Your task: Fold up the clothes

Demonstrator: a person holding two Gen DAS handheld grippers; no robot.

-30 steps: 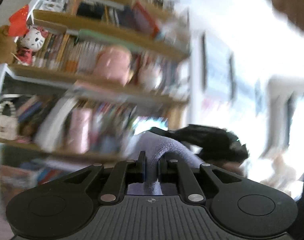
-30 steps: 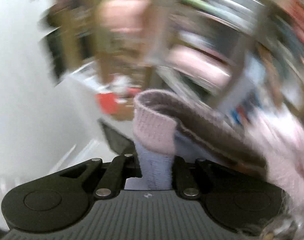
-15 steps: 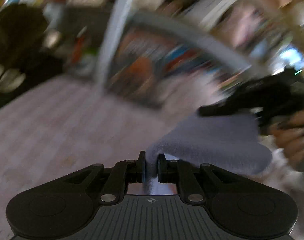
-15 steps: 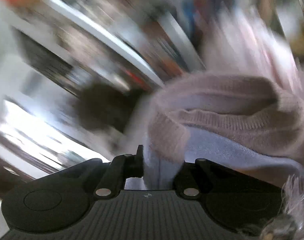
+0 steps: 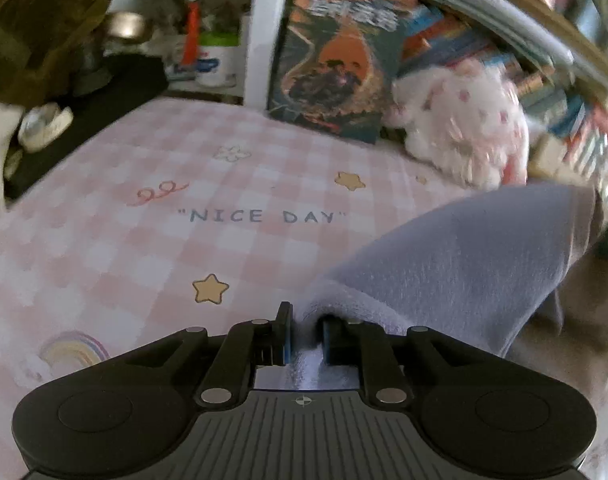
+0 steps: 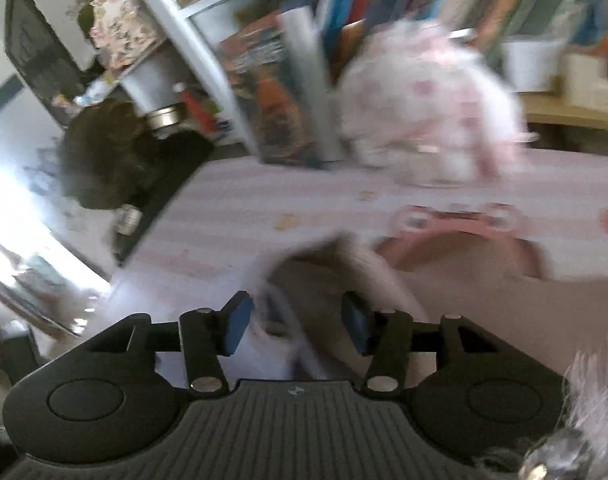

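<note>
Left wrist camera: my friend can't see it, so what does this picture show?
The left gripper has a fold of lilac knit cloth between its fingers, low over a pink checked sheet that reads "NICE DAY". Its jaws have just been opening. Behind stand a fluffy white toy and a bookshelf.

Blur smears the garment (image 6: 324, 276) and fluffy plush toy (image 6: 428, 104) behind it.
</note>
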